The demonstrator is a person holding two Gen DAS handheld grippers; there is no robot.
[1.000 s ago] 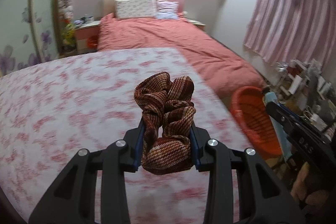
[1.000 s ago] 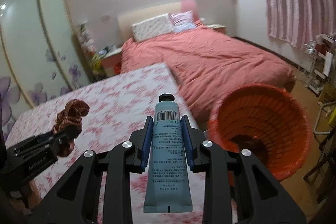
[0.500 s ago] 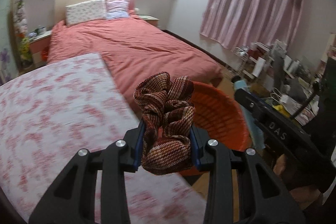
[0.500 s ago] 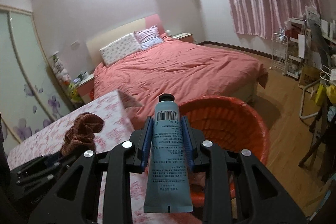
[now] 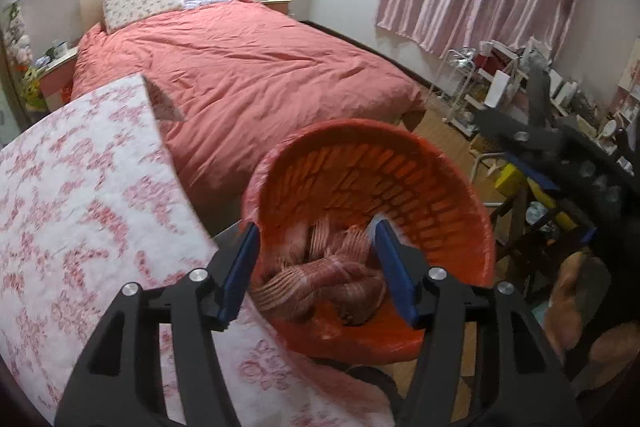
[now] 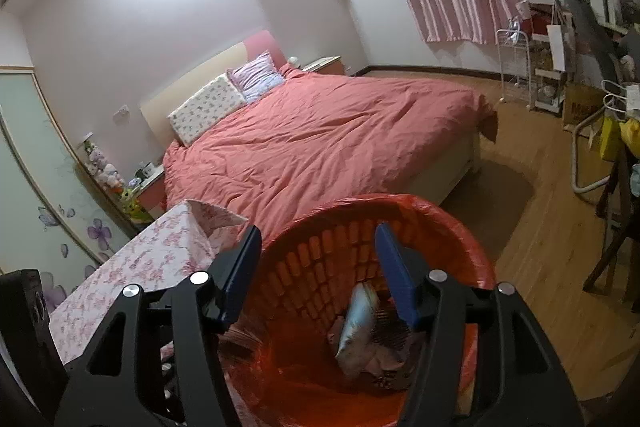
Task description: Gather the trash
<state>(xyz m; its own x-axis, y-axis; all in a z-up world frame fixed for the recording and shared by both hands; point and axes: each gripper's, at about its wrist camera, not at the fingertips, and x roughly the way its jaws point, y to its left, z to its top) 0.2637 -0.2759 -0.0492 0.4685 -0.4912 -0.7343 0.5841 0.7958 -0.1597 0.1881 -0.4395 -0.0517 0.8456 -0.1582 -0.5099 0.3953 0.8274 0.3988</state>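
An orange plastic basket [image 5: 460, 195] [image 6: 320, 255] stands on the floor beside the table, below both grippers. The brown striped cloth [image 5: 320, 275] is blurred, dropping inside the basket between the spread fingers of my left gripper [image 5: 316, 269], whose jaws are opening and no longer press it. The blue tube [image 6: 358, 327] is blurred too, falling into the basket free of my right gripper [image 6: 318, 271], whose jaws are also opening. Crumpled trash [image 6: 394, 359] lies on the basket's bottom. The right gripper [image 5: 532, 155] shows at the right of the left wrist view.
A table with a pink flowered cloth [image 5: 80, 207] [image 6: 160, 259] lies left of the basket. A bed with a red cover [image 5: 240, 67] [image 6: 320, 139] stands behind. Cluttered shelves and a white rack [image 6: 552, 67] line the right wall, with wooden floor [image 6: 552, 227] between.
Both grippers moved right from over the table to above the basket and opened. The cloth left the left gripper and the tube left the right; both are falling into the basket.
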